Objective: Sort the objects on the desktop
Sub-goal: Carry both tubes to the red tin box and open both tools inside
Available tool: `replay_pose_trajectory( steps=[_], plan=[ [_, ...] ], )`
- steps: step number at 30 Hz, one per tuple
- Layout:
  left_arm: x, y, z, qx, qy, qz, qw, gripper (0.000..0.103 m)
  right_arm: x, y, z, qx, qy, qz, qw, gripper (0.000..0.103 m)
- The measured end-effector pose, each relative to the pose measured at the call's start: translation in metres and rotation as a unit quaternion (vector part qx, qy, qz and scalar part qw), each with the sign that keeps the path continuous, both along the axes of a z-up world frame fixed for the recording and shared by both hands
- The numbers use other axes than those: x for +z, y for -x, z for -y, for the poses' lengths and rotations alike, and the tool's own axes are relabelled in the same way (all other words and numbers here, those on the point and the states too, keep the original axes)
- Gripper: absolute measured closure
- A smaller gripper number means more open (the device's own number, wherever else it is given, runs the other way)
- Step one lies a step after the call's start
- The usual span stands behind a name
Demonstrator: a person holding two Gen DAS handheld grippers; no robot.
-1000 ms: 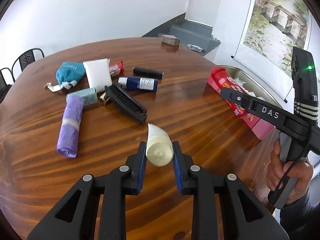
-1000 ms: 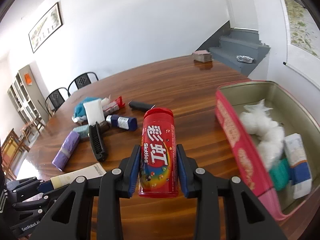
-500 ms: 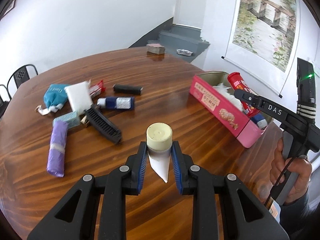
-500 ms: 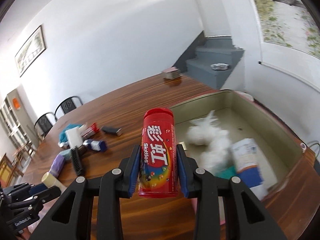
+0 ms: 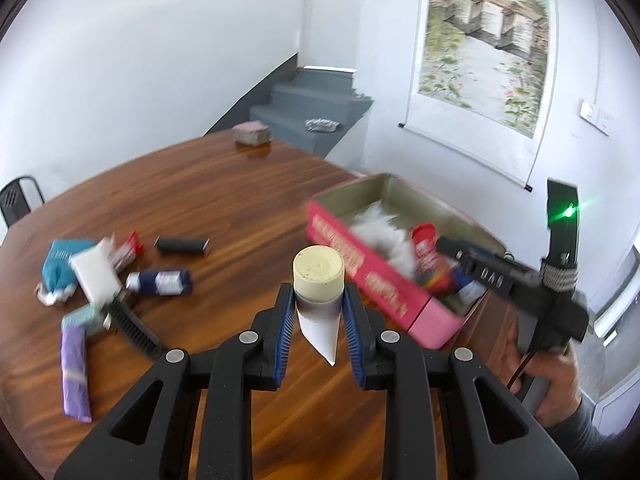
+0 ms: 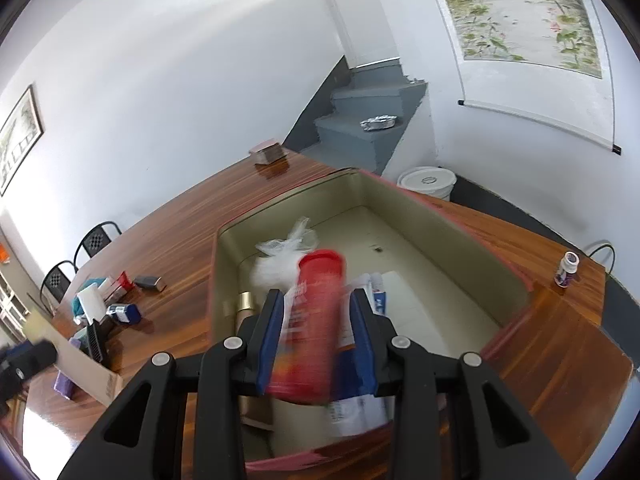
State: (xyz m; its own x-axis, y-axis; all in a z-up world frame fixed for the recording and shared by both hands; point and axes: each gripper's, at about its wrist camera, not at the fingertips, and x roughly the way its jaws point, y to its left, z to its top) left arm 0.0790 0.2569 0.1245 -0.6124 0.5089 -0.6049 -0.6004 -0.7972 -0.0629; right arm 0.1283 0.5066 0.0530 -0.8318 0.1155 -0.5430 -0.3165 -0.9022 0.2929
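Note:
My left gripper [image 5: 318,312] is shut on a white tube with a cream cap [image 5: 319,276], held cap-up above the wooden table [image 5: 224,208]. My right gripper [image 6: 318,320] sits over the open pink tin [image 6: 404,216]. The red Skittles can [image 6: 312,320] is between its pads, blurred and tilted, with the jaws spread wider than before; I cannot tell if it is still gripped. In the left wrist view the right gripper [image 5: 452,252] reaches into the tin [image 5: 360,276] with the can [image 5: 428,260].
Loose items lie at the table's left: a purple roll [image 5: 74,372], black comb [image 5: 134,328], blue bottle [image 5: 160,282], white packet [image 5: 94,272], teal pouch [image 5: 60,260], black case [image 5: 182,245]. The tin holds white fluff [image 6: 280,264] and packets. A small bottle [image 6: 566,268] stands near the edge.
The right gripper moved over and down into the tin with the red can, and its jaws widened. The left gripper lifted and swung right, with the tube now cap-up.

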Motion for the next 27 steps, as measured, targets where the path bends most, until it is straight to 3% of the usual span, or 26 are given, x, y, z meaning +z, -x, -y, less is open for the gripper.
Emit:
replay_pose_trajectory(
  steps=[10,19,27],
  plan=[
    [0.022,0.010,-0.052,-0.049,-0.021,-0.006,0.9985,0.076,-0.003,-0.012,-0.017,-0.009,0.003,-0.012,1.000,0.065],
    [0.020,0.031,-0.093,-0.077,-0.036,0.021,0.9961,0.076,-0.001,-0.018,-0.019,0.000,-0.007,-0.028,1.000,0.064],
    [0.000,0.056,-0.123,-0.069,-0.011,0.041,0.9967,0.076,-0.001,-0.019,-0.019,0.008,-0.010,-0.040,0.999,0.049]
  ],
)
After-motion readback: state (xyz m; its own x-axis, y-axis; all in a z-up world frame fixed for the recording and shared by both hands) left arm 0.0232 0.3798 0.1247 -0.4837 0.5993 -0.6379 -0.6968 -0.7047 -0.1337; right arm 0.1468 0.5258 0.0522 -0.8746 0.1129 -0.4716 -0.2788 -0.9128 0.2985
